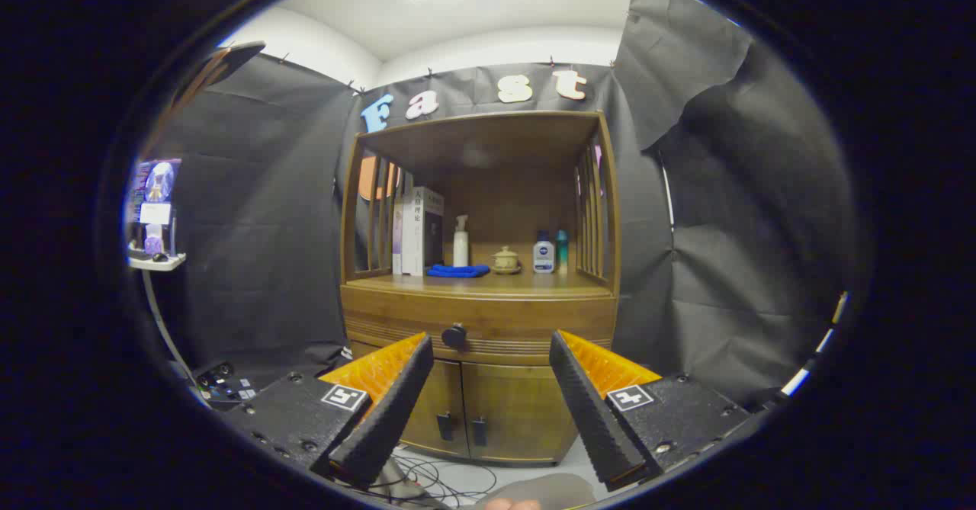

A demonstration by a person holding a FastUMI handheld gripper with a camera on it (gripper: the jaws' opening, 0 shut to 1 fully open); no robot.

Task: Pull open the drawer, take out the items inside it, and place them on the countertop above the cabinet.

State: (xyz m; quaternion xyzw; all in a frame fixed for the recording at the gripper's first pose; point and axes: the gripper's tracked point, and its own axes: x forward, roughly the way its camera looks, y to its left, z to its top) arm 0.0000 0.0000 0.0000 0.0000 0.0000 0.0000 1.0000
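We are in a staged recording booth, not a lived-in home: black cloth (259, 213) hangs as walls around a lone wooden cabinet (480, 304) standing ahead of our gripper (492, 357), whose fingers are spread apart. A monitor on a stand (155, 205) and loose cables (427, 479) sit off beside us.

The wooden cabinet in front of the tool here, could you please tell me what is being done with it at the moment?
A person is holding the tool up to the wooden cabinet. Its fingers are spread open and grip nothing. The drawer beyond them is shut, and its dark knob sits untouched, slightly nearer the left finger. On the countertop above stand books, a spray bottle, a blue cloth, a small lidded pot and two more bottles. Nothing has been taken out yet.
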